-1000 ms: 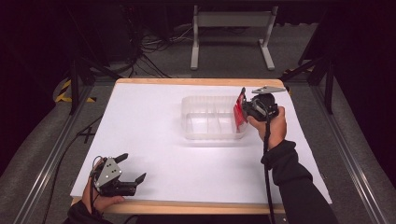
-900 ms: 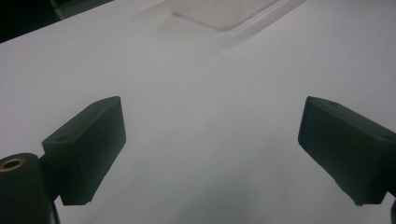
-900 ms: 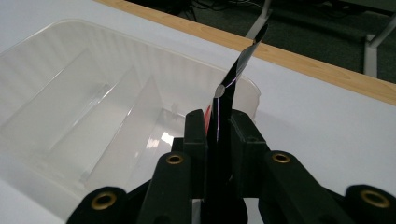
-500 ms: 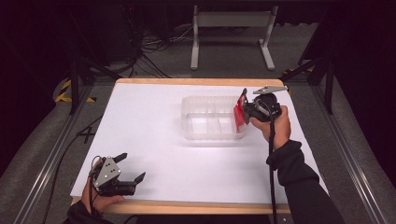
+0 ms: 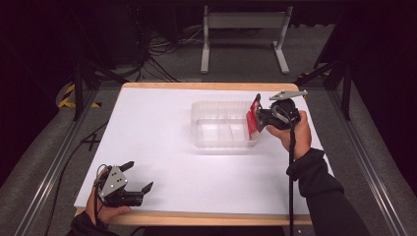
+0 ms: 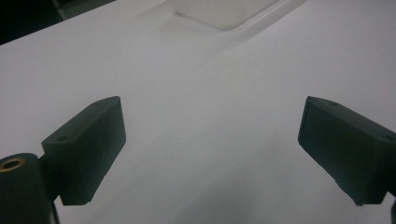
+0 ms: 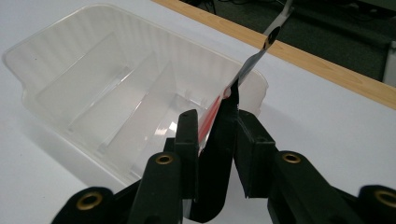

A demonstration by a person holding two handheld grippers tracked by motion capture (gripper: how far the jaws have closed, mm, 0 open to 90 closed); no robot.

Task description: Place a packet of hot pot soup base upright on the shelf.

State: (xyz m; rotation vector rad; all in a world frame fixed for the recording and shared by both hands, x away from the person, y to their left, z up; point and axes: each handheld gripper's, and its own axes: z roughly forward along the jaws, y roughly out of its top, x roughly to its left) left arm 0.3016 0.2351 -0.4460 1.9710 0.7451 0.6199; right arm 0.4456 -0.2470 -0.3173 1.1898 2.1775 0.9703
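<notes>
One clear plastic divided tray (image 5: 223, 124) stands on the white surface (image 5: 162, 142). The right gripper (image 5: 256, 114) sits at the tray's right end; its jaws have just been opening, yet one flat red-and-clear packet (image 5: 253, 120) is between them, fingers (image 7: 187, 135) touching it. The right gripper view reveals three tray compartments (image 7: 116, 102). The left gripper (image 5: 138, 177), well apart from the tray, is released; its fingers (image 6: 86, 149) hold nothing.
</notes>
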